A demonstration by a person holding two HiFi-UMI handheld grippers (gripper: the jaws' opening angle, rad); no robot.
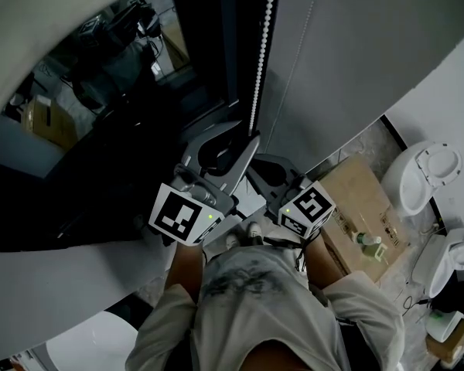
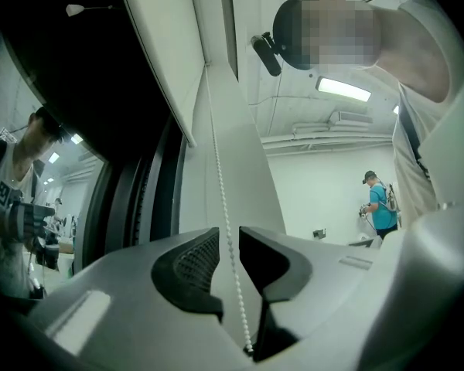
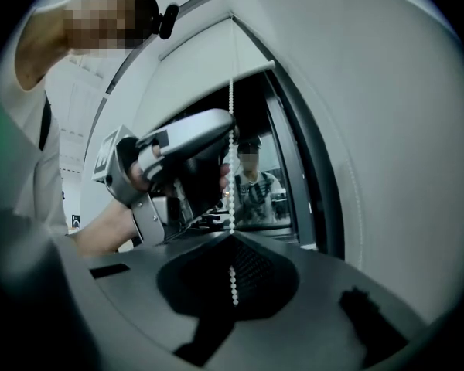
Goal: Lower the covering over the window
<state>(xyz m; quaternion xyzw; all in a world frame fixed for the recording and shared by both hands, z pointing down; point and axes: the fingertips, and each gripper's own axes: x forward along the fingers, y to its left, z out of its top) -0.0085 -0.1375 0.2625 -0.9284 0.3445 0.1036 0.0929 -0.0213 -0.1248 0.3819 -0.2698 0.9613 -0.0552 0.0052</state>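
Observation:
A white bead chain (image 1: 261, 45) hangs down in front of the dark window (image 1: 139, 91), beside the pale roller blind (image 1: 356, 45). My left gripper (image 1: 236, 134) is the higher one. In the left gripper view its jaws (image 2: 229, 234) stand open, and the chain (image 2: 216, 153) runs through the gap without being pinched. My right gripper (image 1: 267, 168) sits just below it. In the right gripper view it (image 3: 232, 236) is shut on the chain (image 3: 231, 130), with a few beads showing below the nip. The blind's lower edge (image 3: 201, 60) hangs high above the glass.
A cardboard box (image 1: 363, 215) and white sanitary fixtures (image 1: 429, 172) sit on the floor to the right. The dark window frame (image 1: 240, 37) stands just behind the chain. A person in a teal shirt (image 2: 381, 203) stands far off by a wall.

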